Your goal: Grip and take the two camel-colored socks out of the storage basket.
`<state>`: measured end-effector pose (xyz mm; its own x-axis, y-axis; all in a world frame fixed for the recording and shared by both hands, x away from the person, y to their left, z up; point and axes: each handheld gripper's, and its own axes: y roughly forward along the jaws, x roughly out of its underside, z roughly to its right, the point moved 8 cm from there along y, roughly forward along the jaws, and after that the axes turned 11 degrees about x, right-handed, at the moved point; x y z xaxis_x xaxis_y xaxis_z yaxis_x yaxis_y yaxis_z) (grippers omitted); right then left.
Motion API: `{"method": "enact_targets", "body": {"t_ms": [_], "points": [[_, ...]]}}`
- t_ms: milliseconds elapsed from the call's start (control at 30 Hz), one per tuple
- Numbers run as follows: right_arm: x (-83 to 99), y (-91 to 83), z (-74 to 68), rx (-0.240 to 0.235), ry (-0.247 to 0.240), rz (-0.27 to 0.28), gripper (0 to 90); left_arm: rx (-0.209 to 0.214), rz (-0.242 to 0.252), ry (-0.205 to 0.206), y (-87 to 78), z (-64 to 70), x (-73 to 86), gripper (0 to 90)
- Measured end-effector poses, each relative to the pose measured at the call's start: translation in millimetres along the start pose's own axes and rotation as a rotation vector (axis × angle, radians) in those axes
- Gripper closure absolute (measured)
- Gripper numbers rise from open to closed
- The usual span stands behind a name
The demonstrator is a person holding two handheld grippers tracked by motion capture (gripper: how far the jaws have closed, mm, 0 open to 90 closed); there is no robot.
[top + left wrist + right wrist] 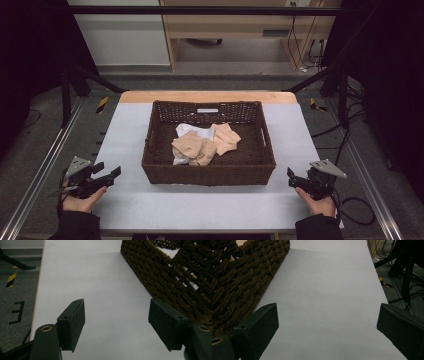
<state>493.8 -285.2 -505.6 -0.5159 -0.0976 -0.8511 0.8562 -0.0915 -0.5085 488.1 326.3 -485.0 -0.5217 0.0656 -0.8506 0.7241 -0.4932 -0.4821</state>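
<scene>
Your left claw (109, 173) rests low over the near left corner of the counter (125, 130), held in your left hand (82, 200), and its jaws stand wide apart with nothing between them; in the left gripper view the left claw (116, 320) frames bare white counter (100, 285), with the brown wicker basket (165, 275) just beside the jaw at the right of that view. Your right claw (291, 178) sits over the near right corner, gripped by your right hand (317, 202), and it too is spread wide and empty; in the right gripper view the right claw (327, 325) looks along open counter (329, 277), with the basket (239, 275) wall close beside the jaw at the left of that view. The basket (208, 174) stands in the middle of the counter, between your two claws and apart from both. Inside it lies a loose heap of cloths (205, 142), beige pieces bunched together with a white one partly under them, gathered toward the middle and far side of the basket floor. Neither claw touches the basket or the cloths.
</scene>
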Motion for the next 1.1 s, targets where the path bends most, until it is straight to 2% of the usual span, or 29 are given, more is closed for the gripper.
{"method": "enact_targets", "body": {"t_ms": [200, 300, 467, 867, 1100], "points": [[1.1, 1.8, 1.9, 0.013, -0.015, -0.011, 4.5, -0.008, 0.021, 0.007, -4.2, 5.5, -7.8, 34.5], [1.0, 2.2, 4.3, 0.014, 0.000, -0.012, 4.5, 0.000, 0.041, 0.010, -7.0, 12.2, -15.3, 36.2], [1.6, 2.8, 4.7, 0.014, -0.002, -0.016, 4.5, 0.013, 0.061, 0.016, -9.2, 19.0, -23.8, 38.3], [3.2, 3.5, 4.0, 0.013, -0.001, -0.024, 4.5, 0.048, 0.086, 0.071, -6.9, 44.0, -46.9, 38.7], [4.2, 3.8, 2.1, 0.007, -0.002, -0.029, 4.7, 0.056, 0.107, 0.093, -8.1, 49.7, -62.7, 38.5]]}}
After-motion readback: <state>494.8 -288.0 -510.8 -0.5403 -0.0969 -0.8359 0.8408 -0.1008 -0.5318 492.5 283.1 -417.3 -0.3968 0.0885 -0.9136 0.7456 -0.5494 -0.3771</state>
